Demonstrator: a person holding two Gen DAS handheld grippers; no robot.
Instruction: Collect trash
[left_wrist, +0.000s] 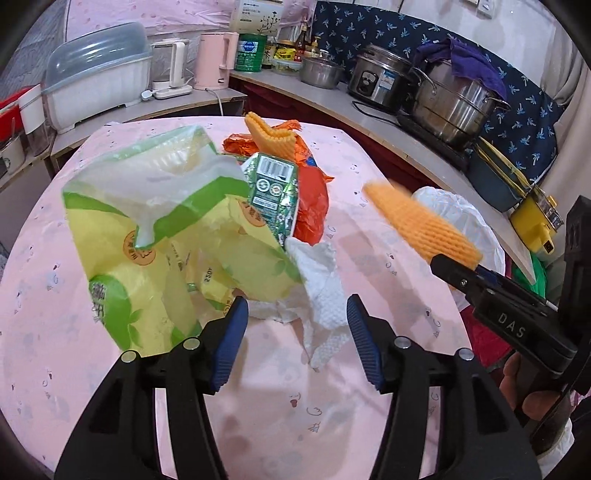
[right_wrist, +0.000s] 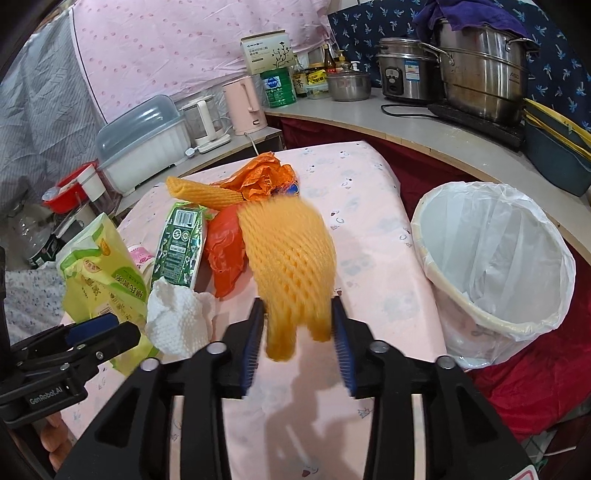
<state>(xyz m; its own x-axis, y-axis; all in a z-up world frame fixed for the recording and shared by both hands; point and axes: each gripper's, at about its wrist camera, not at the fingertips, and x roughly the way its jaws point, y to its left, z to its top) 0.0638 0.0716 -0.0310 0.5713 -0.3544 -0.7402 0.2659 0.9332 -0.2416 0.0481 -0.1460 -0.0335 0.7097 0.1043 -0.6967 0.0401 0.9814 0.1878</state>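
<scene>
The right gripper grips a yellow-orange foam mesh fruit sleeve, lifted above the pink table. The white-lined round waste bin sits to its right: swing fully over the rim before releasing. The left gripper hangs open beside the crumpled white paper towel.

"DAS" on right gripper body; "GenRobot.AI" on left gripper body; "230" on yellow-green bag.

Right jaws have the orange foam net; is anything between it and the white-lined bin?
Nothing visible. The orange foam fruit net hangs in the right gripper over bare pink tablecloth; the white-lined round trash bin stands open to its right, beyond the table edge.
</scene>
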